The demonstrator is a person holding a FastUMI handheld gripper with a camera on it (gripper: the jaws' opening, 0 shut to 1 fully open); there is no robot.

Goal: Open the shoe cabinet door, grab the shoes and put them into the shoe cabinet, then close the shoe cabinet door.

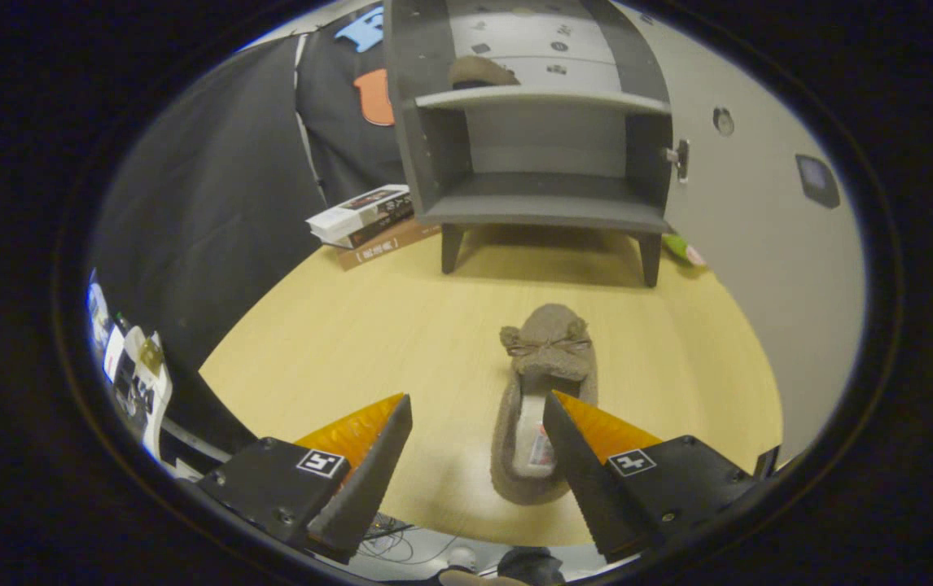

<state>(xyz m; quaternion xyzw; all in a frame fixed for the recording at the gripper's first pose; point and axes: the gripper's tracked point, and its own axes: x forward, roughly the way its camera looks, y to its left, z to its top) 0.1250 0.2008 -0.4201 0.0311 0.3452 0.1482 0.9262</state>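
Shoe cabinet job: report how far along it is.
Done: the shoe cabinet stands open, its door swung aside, and one shoe already lies on the upper shelf. In hand: the tool is open above the second shoe on the table, one finger over the shoe's opening, nothing gripped yet. Left: grip that shoe, place it in the cabinet, then close the door.

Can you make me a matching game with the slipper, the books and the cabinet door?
Things:
1. slipper on the table
2. slipper in the cabinet
3. books
4. cabinet door

Places or states:
A. on the upper shelf
B. stacked left of the cabinet
C. between the open tongs, nearer the right finger
D. swung open

Pairs: 1-C, 2-A, 3-B, 4-D
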